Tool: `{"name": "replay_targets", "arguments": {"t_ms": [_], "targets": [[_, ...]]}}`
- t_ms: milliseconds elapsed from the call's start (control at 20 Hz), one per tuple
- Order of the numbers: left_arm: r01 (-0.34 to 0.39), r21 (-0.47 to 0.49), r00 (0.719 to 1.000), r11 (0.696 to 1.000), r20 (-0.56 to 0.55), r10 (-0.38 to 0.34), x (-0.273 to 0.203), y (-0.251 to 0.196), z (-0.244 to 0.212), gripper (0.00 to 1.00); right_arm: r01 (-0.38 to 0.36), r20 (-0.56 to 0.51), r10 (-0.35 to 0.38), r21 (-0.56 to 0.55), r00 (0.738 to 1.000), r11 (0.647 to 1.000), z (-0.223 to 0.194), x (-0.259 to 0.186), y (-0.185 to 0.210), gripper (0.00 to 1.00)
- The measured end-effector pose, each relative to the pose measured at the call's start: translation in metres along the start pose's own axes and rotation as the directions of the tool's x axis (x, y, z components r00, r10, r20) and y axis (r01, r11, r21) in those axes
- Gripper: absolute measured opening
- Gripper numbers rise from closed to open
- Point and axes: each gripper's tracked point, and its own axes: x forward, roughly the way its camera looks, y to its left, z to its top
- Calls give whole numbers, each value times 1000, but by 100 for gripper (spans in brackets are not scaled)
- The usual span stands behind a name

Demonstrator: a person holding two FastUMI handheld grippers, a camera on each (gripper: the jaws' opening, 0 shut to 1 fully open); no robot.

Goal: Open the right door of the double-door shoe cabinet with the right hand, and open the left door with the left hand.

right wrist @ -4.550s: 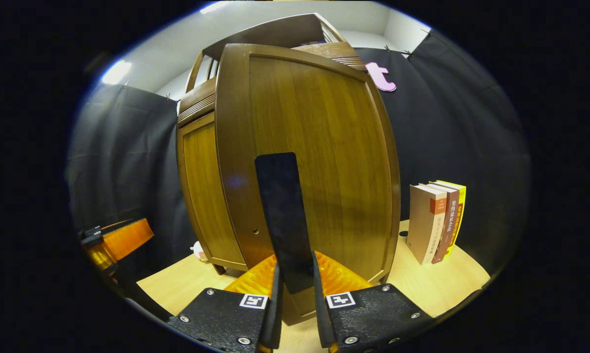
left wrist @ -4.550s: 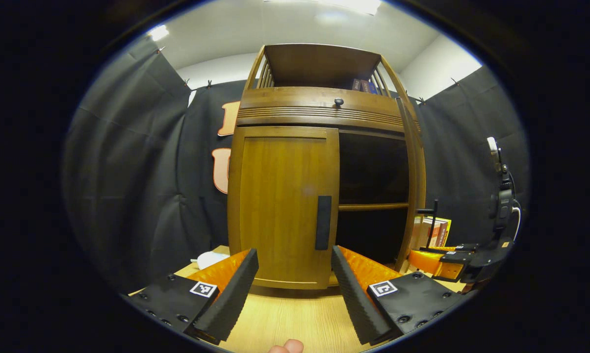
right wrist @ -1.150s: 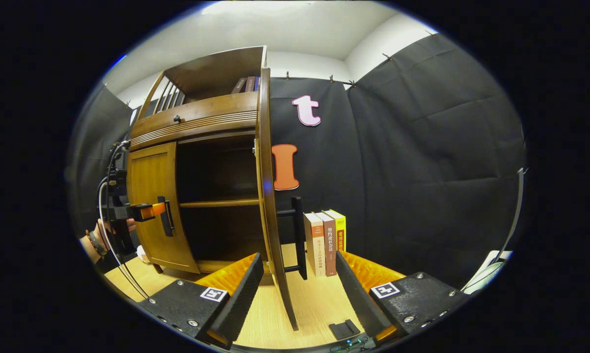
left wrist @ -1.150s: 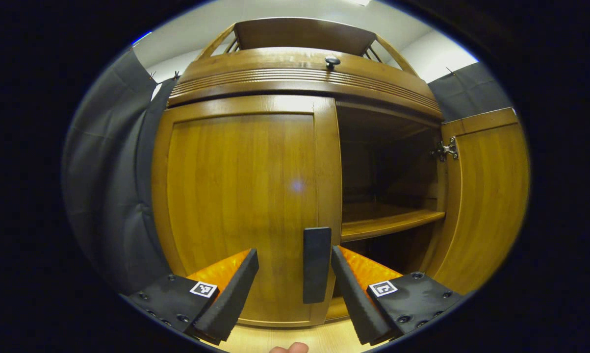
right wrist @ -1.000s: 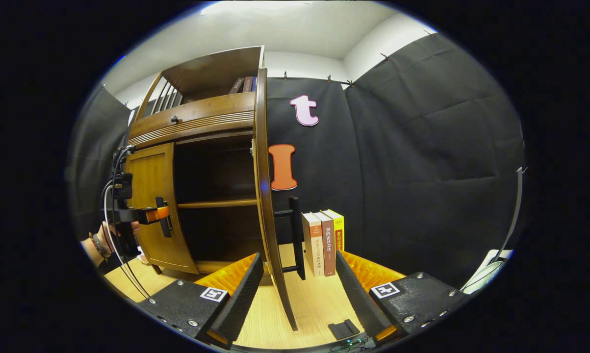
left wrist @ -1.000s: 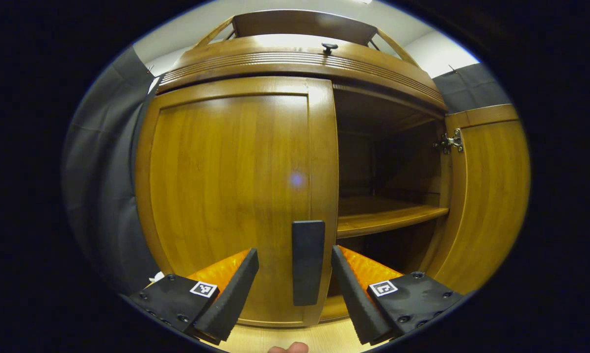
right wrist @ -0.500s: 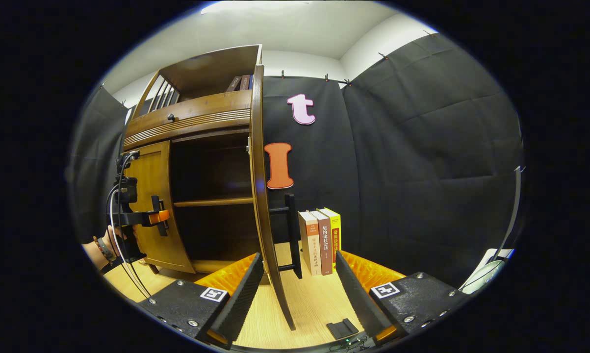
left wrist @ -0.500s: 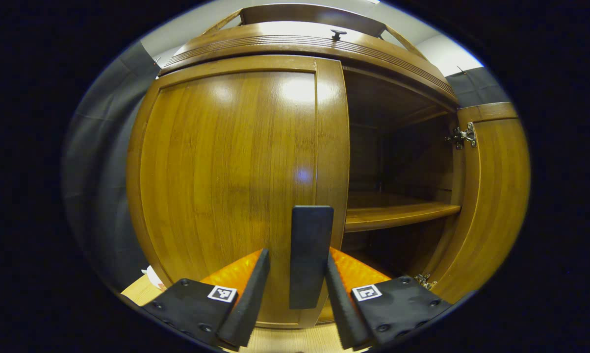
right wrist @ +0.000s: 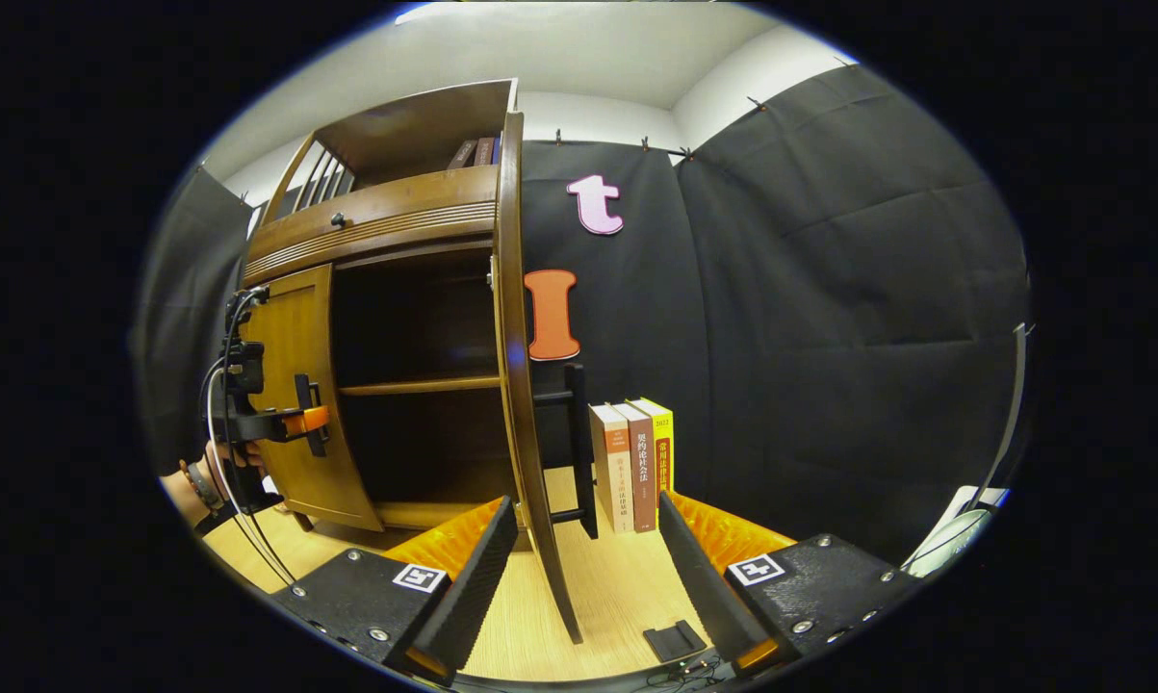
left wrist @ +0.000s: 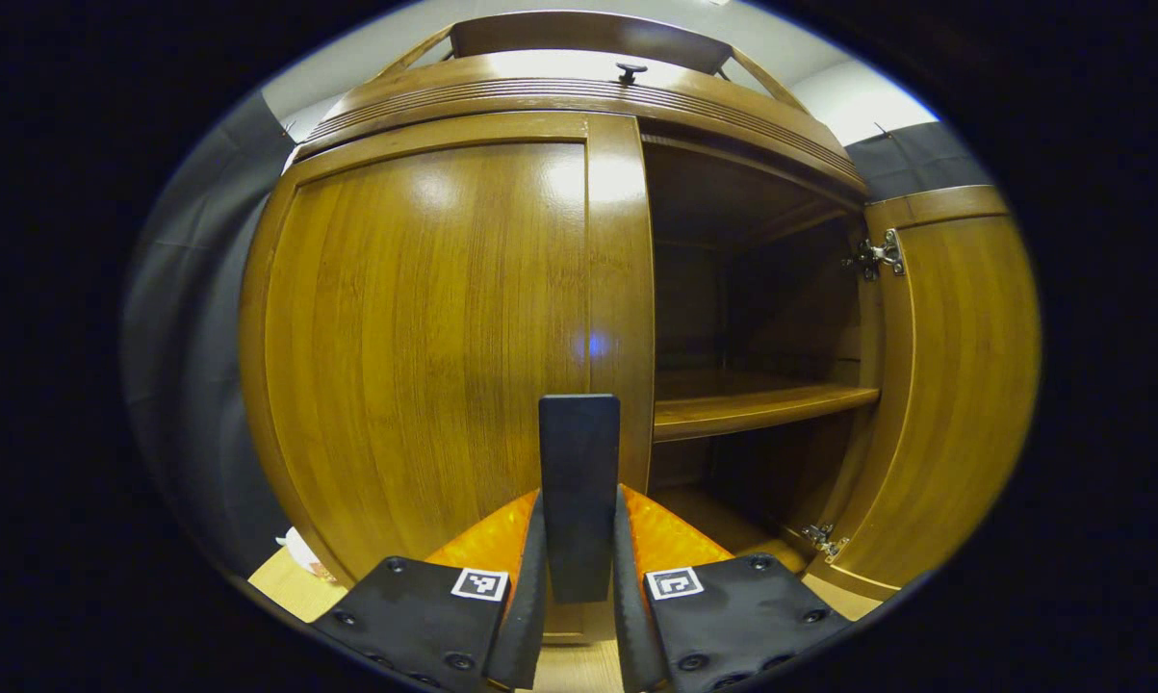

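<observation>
Left handle pinched, right door already open

My left gripper [left wrist: 579, 597] pinched the left door's handle [left wrist: 579, 481]; my right gripper [right wrist: 579, 568], fingers spread, straddled the open right door [right wrist: 521, 385]. I judged a straight pull, ignoring the hinge arc, could slip the handle.

Light source: overhead, from the ceiling [right wrist: 579, 48], which is bright white in the right gripper view.
Glare: broad sheen on the top of the left door [left wrist: 434, 327], with a small bluish flare spot near its inner edge.
Shadows: the cabinet interior [left wrist: 742, 318] is dim, its back almost black above and below the shelf [left wrist: 752, 409].
Distortion: strong fisheye; the door and cabinet edges bow outward toward the rims.
Focus: sharp at centre, softer at the edges.
</observation>
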Motion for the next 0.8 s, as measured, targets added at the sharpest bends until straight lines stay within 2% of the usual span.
{"name": "replay_targets", "arguments": {"t_ms": [50,100,250,300,350,400,450,800], "targets": [[-1,3,1000,1000,-4,1,-4,0,0,37,-1,-1,1,-2,1000,1000,0,-1,0,91],[-2,9,1000,1000,-7,2,-9,0,0,37,-2,-2,2,-5,1000,1000,0,0,0,97],[-9,16,1000,1000,-15,9,-29,4,0,37,-6,-4,6,-7,1000,1000,0,0,2,97],[-9,11,1000,1000,-21,9,-33,4,0,37,-8,-4,8,-8,1000,1000,0,-1,2,91],[-8,1,1000,1000,-27,8,-38,5,1,40,-12,-5,12,-9,1000,1000,0,0,4,91],[-6,-12,999,1000,-31,6,-48,7,1,37,-16,-8,16,-12,1000,1000,0,-1,5,91],[-6,-21,999,1000,-34,5,-56,9,0,39,-19,-9,19,-16,1000,1000,0,0,6,91],[-40,-20,998,999,-42,40,-104,27,1,36,-53,-12,53,-44,999,998,1,0,19,91]]}}
